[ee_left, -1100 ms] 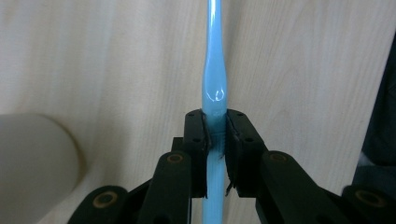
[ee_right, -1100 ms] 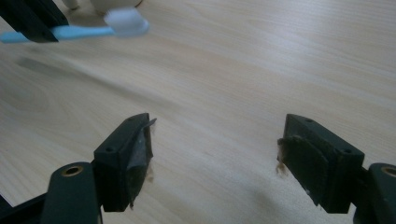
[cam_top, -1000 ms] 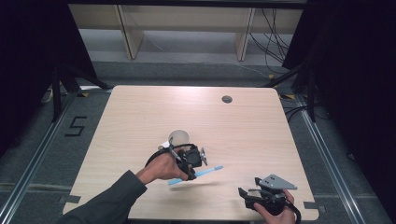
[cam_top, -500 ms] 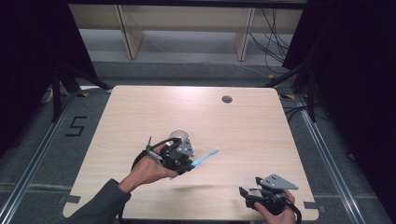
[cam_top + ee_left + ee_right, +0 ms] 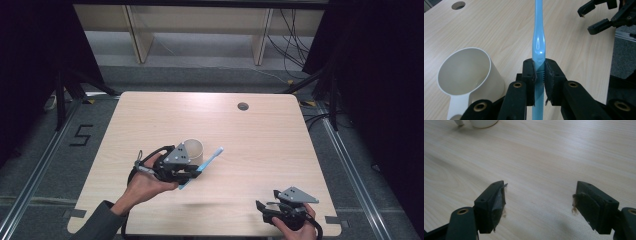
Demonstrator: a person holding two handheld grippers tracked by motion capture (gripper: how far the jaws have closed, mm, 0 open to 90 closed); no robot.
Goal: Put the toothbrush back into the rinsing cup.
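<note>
In the high view the left gripper [image 5: 192, 170], at lower left of centre, has its jaws clenched on a light blue toothbrush [image 5: 207, 164] that slants up to the right, lifted off the table [image 5: 260, 145]. A cream cup [image 5: 193, 149] stands just behind the gripper. The left gripper view shows the pads pressed on the toothbrush handle, with the cup at lower left. The right gripper [image 5: 272, 210], at the lower right edge of the table, has its jaws spread wide with nothing between them.
</note>
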